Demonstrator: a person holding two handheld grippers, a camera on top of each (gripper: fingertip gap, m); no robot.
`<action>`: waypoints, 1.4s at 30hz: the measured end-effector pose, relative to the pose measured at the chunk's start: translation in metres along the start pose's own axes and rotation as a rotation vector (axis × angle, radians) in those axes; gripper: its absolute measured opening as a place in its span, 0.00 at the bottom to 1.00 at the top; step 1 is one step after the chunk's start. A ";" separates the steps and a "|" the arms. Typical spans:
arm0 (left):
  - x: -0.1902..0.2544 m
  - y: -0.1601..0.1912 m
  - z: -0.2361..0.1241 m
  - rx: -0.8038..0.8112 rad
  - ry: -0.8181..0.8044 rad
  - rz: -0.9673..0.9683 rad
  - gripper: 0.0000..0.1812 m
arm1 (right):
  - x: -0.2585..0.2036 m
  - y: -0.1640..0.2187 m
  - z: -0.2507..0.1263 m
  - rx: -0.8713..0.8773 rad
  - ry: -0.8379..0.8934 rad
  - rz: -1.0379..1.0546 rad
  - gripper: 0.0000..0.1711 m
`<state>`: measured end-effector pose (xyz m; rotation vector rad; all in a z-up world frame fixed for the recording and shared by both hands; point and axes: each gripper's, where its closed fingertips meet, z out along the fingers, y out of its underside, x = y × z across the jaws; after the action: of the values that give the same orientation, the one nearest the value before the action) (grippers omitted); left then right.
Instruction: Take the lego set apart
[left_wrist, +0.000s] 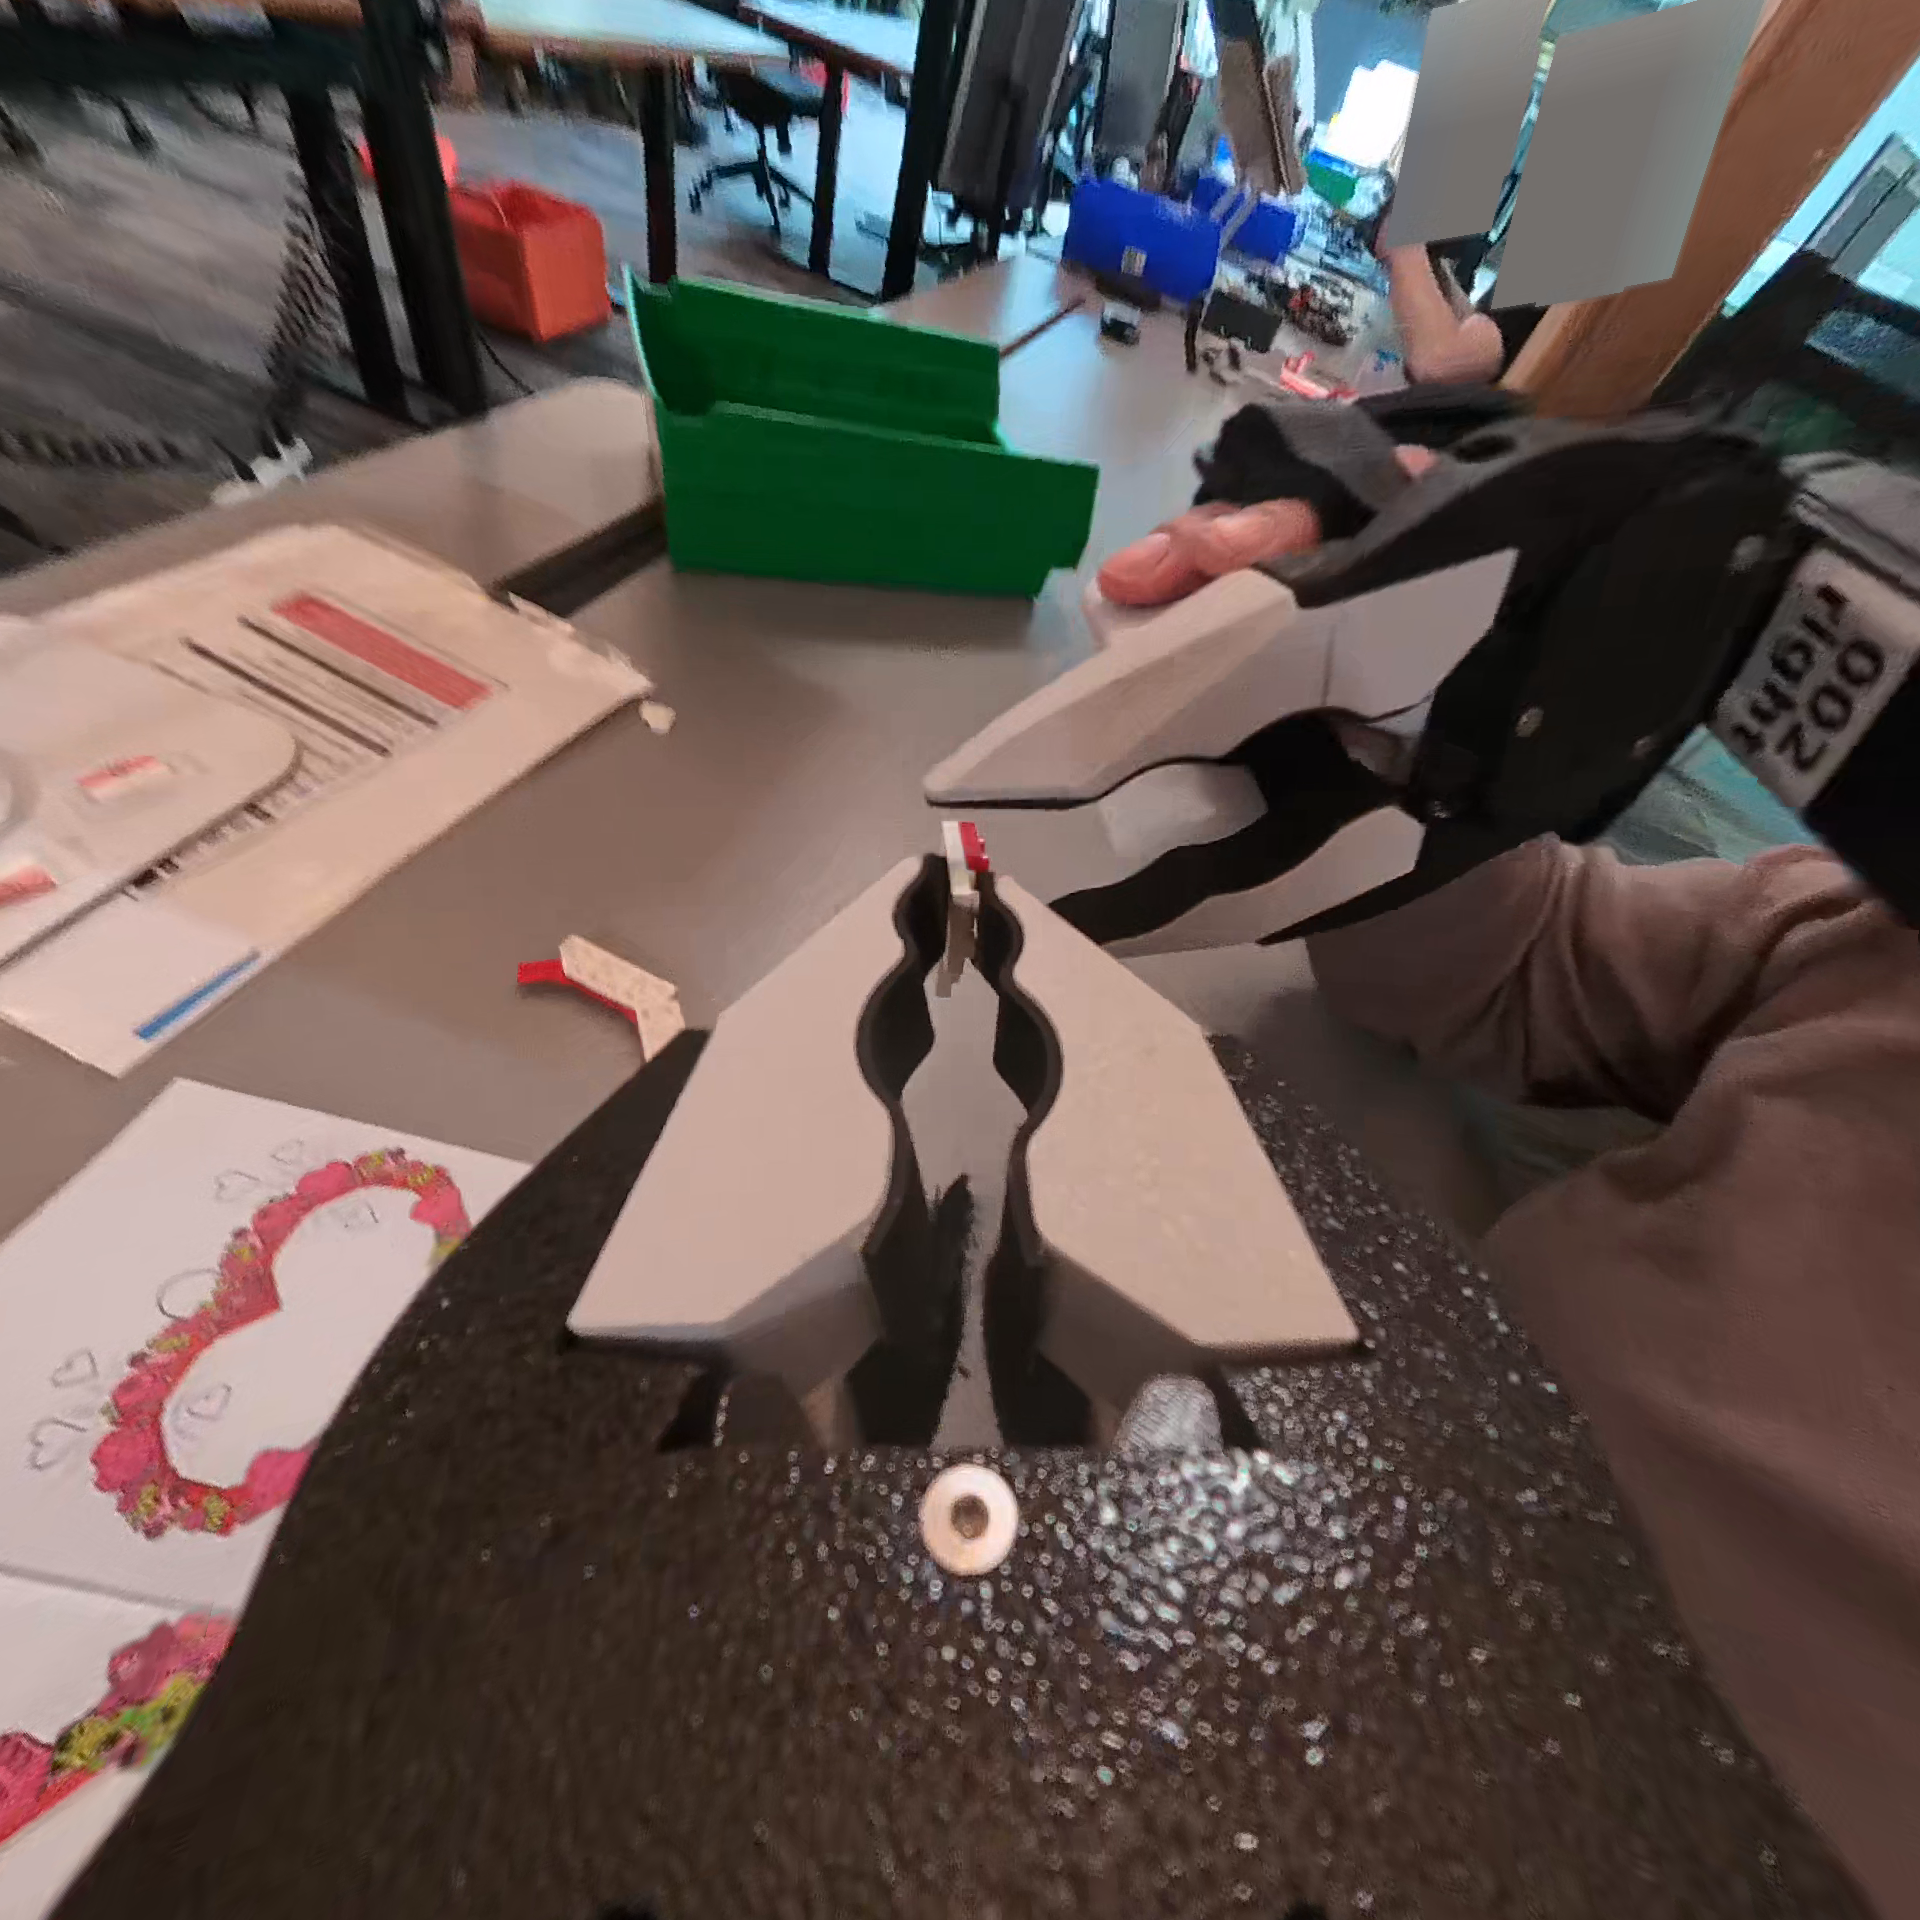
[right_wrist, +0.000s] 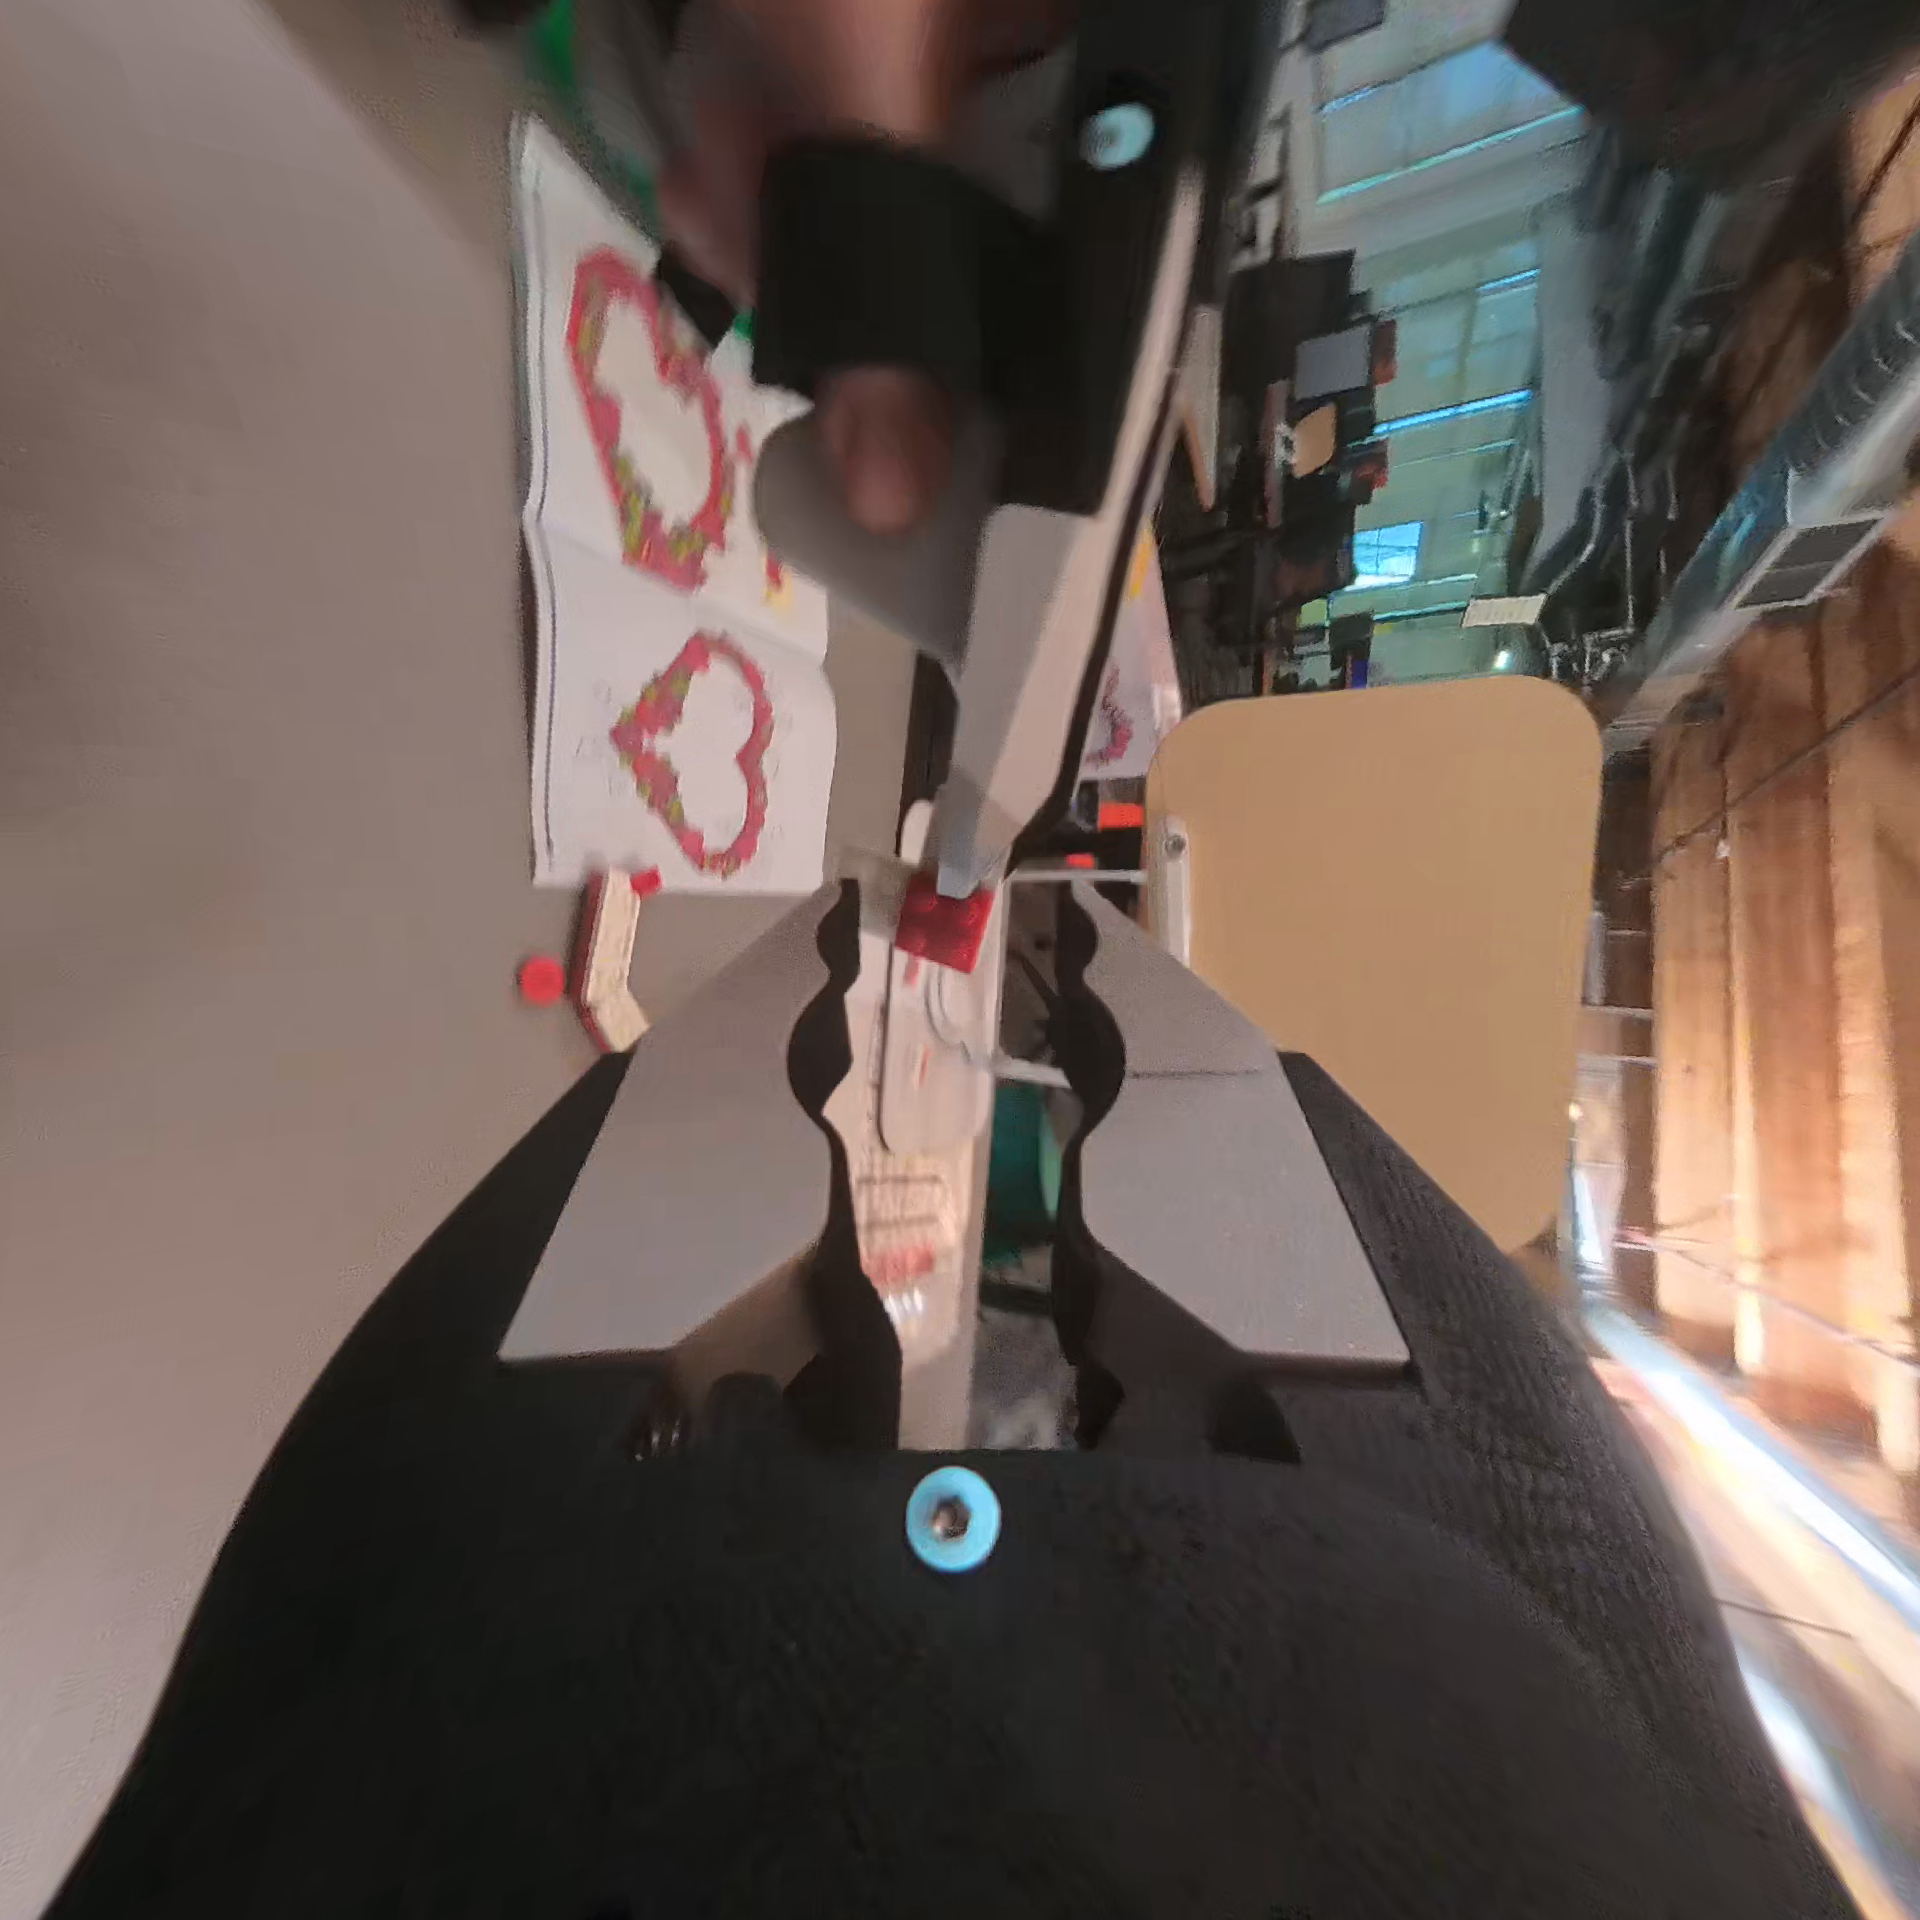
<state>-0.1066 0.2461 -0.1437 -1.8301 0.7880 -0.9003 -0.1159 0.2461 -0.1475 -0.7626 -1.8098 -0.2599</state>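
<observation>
So we've got the left claw (left_wrist: 961, 883) clamped on a small red and white lego piece (left_wrist: 962, 883), held up just off the counter (left_wrist: 790, 748). The right claw (right_wrist: 961, 914) is released, jaws spread around the red brick (right_wrist: 943, 930), so we reckon next is closing on it and pulling. Farther out lies another lego chunk (left_wrist: 608, 987), then a green bin (left_wrist: 862, 478)

Left gripper (left_wrist: 961, 883): grey wavy-edged fingers (left_wrist: 790, 1122), speckled black body, white-ringed screw (left_wrist: 968, 1517). Right gripper (right_wrist: 961, 904): blue-ringed screw (right_wrist: 952, 1525). Brown sleeve (left_wrist: 1662, 1143).
</observation>
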 end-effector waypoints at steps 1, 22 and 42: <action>-0.001 0.004 0.001 -0.023 0.013 -0.019 0.02 | -0.006 0.003 0.001 -0.032 -0.015 -0.039 0.23; -0.002 0.062 0.035 -0.258 0.161 -0.194 0.02 | -0.074 0.036 0.015 -0.135 -0.115 -0.083 0.18; -0.024 0.102 0.065 -0.085 0.057 -0.202 0.11 | -0.103 0.072 0.036 -0.011 -0.020 0.669 0.11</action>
<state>-0.0793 0.2569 -0.2632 -1.9923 0.6942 -1.0661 -0.0797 0.2825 -0.2679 -1.3264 -1.4721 0.1785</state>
